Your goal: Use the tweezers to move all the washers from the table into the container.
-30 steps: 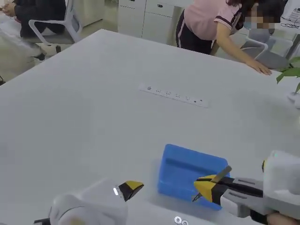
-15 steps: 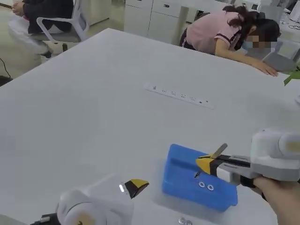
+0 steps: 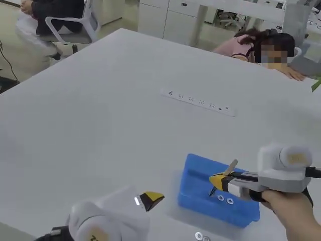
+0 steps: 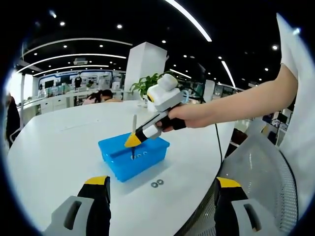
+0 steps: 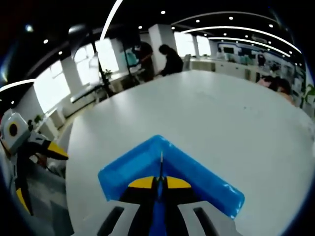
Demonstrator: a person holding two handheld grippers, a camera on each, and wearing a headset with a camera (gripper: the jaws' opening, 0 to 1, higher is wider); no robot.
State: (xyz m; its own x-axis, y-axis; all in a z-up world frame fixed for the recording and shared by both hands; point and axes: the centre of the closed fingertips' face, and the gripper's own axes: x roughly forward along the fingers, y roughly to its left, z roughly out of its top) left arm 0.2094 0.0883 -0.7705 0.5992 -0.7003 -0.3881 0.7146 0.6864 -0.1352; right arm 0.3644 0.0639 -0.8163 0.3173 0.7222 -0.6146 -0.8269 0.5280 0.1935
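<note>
A blue container [image 3: 194, 200] stands near the table's front edge, with two washers [image 3: 224, 200] lying inside it. Two more washers [image 3: 201, 236] lie on the table just in front of it. My right gripper [image 3: 214, 182] hovers over the container, shut on the tweezers [image 3: 229, 168], whose tips point down into it. In the right gripper view the tweezers [image 5: 161, 164] stick out between the shut jaws above the container [image 5: 118, 174]. My left gripper [image 3: 151, 200] waits open left of the container. Its own view shows the container [image 4: 120, 169] and the loose washers [image 4: 157, 183].
A white power strip [image 3: 198, 102] lies across the middle of the table. A person [image 3: 261, 47] leans on the far right edge, and another sits on a chair [image 3: 65, 30] at the far left. Wide bare tabletop [image 3: 100, 110] stretches behind the container.
My right gripper has lifted and drawn back to the right over the container, and two washers now show inside. The far person has bent lower. The left gripper stays put.
</note>
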